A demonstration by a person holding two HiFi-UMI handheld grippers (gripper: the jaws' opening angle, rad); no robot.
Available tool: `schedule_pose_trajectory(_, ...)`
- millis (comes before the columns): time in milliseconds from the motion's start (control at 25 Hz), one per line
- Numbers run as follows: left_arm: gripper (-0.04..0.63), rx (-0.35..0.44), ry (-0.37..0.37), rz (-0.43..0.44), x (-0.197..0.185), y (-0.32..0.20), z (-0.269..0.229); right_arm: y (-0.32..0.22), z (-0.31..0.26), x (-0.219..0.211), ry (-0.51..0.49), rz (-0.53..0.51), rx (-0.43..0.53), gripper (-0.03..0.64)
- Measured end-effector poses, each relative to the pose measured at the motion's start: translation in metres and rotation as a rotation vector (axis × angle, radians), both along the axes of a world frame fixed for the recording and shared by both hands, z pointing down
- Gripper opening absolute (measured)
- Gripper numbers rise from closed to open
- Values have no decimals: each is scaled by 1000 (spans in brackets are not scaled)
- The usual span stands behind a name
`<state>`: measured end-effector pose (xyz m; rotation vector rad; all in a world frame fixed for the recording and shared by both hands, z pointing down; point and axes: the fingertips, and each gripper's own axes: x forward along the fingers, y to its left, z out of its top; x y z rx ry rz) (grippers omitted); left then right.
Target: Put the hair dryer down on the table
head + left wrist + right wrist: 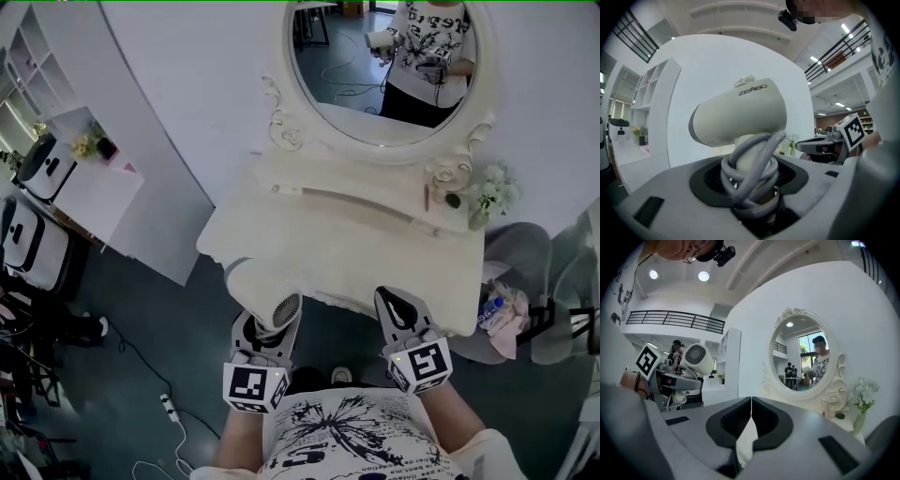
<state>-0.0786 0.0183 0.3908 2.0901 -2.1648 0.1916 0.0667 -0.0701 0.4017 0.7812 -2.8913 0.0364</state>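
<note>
Within the left claw (752,190) stands the hair dryer (740,117), handle clamped.

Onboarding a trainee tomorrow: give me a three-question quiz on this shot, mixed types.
1. Which tongs hold the hair dryer? A) left tongs B) right tongs
2. True or false: the hair dryer lies on the table.
3. Fill in: a grey ____ is wound round the hair dryer's handle.
Key: 1 A. 2 false, it is held, not set on the table. 3 cord.
</note>
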Motion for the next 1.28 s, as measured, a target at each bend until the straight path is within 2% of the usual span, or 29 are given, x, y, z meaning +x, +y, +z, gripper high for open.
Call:
schedule_pose_trajectory(320,250,-70,-9,132,-13,-87,29,-64,21,0,18,137,-53,20)
schedule_pose_trajectory(480,250,-119,-41,235,-33,-138,43,-101,25,-12,24,235,-67,20)
schedule_pose_trajectory(760,250,-222,-55,431,-68,-209,77,-158,40,-47,10,383,-106,20)
schedule_pose_trajectory(960,250,-314,-71,566,-82,-236,118,-177,62,-72,5,443,-138,20)
schedule_pose_trajectory(1280,250,-459,-163,732,-81,-252,198,-194,118,-87,67,510,-210,20)
